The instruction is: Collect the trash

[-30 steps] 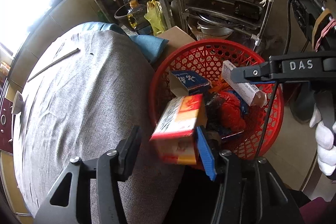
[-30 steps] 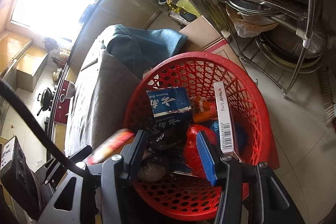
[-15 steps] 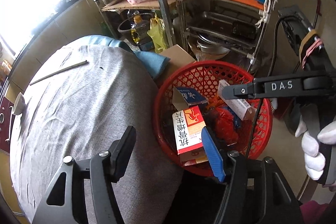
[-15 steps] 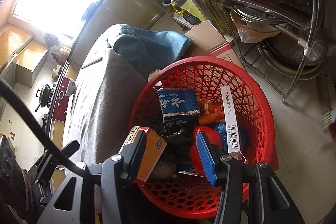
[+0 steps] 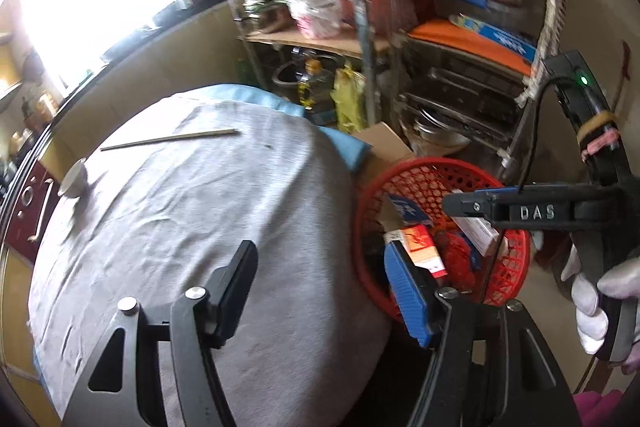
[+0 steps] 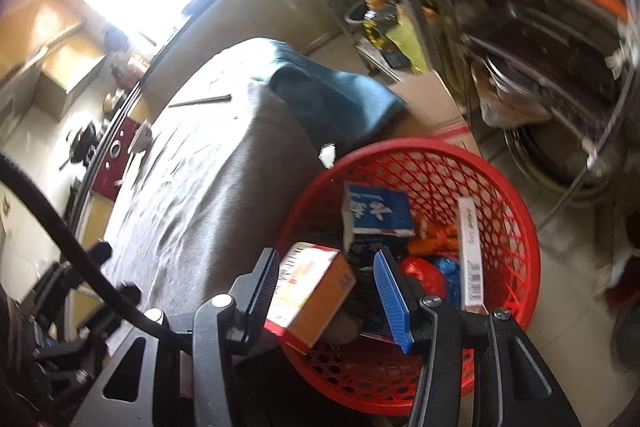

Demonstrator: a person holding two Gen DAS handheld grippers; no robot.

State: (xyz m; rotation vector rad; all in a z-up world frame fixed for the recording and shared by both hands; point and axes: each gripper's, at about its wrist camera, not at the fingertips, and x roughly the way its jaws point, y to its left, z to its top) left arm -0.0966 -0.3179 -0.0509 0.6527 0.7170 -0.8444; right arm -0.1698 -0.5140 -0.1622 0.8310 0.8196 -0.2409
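Left fingers (image 5: pixel 236 283): opening, nothing between them; only the grey cloth (image 5: pixel 200 227) of the bench shows through the gap, well below the tips.

Right fingers (image 6: pixel 262 287): moderately apart, gripping nothing. Held by a white-gloved hand (image 5: pixel 596 299), to the right of the left fingers and level with their tips.

Task item, orange-and-white box (image 6: pixel 316 287): not gripped. Lies tilted inside the red basket (image 6: pixel 520 227), against the wall nearest the bench. Appears in the gap between the right fingers (apparent only; sits below and beyond the pads, no contact). Seen from the left fingers: just past the tip of the blue-padded one.

Other contents of the basket, all ahead of the right fingertips:
- blue box (image 6: pixel 378 211), straight ahead, beyond the orange-and-white box;
- long white carton (image 6: pixel 470 259) with a barcode, ahead and right of the blue-padded finger, leaning on the basket wall;
- red bag (image 6: pixel 424 273), just beyond the blue pad tip.

On the bench, far ahead of the left fingers: thin stick (image 5: pixel 172 140) and, further left, small white cup (image 5: pixel 74 179).

Behind the basket: metal rack (image 5: pixel 368 47), blurred.
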